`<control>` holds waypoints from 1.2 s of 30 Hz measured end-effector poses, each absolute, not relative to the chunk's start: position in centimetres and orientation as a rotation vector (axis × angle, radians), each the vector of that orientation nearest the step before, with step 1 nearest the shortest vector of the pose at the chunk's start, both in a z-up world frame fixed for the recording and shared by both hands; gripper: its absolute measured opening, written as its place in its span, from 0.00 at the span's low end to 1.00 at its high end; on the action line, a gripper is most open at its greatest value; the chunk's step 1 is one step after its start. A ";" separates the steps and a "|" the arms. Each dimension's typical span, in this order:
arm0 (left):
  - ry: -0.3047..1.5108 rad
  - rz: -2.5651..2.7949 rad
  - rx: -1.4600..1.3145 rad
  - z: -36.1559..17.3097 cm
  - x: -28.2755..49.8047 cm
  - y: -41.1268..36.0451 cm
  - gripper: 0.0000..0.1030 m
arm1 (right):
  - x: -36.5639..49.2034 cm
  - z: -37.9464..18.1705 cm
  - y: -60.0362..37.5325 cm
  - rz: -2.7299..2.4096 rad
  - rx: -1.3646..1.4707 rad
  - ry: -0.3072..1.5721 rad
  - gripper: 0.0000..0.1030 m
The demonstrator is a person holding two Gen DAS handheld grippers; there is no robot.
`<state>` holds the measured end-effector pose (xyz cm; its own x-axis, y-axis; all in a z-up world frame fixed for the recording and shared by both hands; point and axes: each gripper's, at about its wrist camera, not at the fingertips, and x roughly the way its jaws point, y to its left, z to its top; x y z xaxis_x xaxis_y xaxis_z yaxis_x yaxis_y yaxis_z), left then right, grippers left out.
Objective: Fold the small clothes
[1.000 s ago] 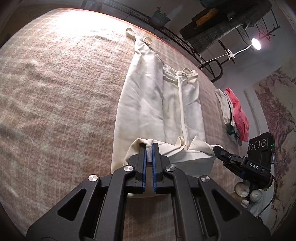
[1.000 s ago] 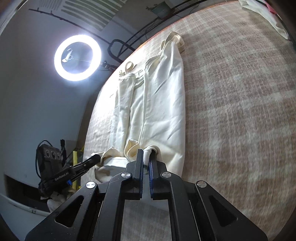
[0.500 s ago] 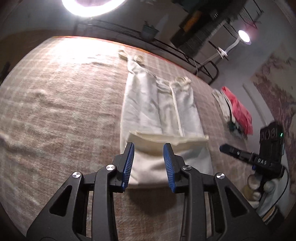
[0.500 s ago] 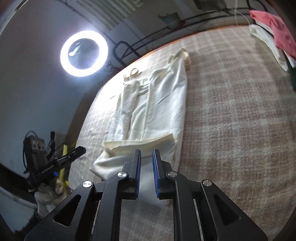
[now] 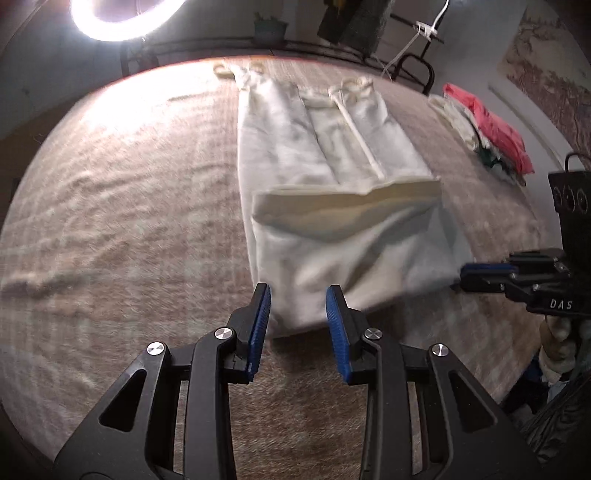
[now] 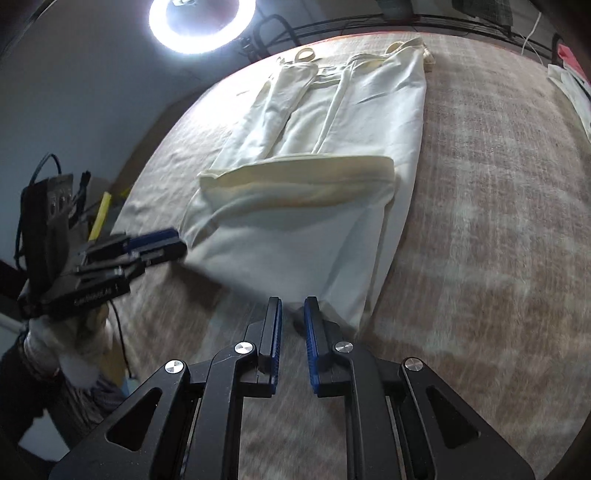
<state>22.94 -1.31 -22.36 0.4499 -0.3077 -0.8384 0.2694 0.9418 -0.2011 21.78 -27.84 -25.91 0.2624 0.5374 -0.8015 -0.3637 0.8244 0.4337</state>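
A cream strappy garment lies lengthwise on the plaid bedcover, its near end folded up over its middle, the fold edge running across. It also shows in the right wrist view. My left gripper is open and empty, just above the garment's near edge. My right gripper is open and empty at the near right corner. Each gripper shows in the other's view, the right gripper and the left gripper.
A pile of clothes with a pink piece lies at the far right of the bed. A ring light and a metal rack stand beyond the far edge. Dark gear sits off the bed's side.
Both grippers let go of the garment's bottom hem after carrying it up over the middle. They have opened and pulled back towards the near edge.
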 end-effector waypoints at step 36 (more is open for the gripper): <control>1.008 -0.262 -0.261 -21.1 41.4 0.6 0.31 | 31.1 -21.8 -34.4 0.487 0.370 0.978 0.32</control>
<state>41.37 0.57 -21.08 0.5075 -0.3336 -0.7945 0.0951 0.9381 -0.3331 31.12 -34.43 -21.84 0.4666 0.5481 -0.6942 -0.2243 0.8325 0.5066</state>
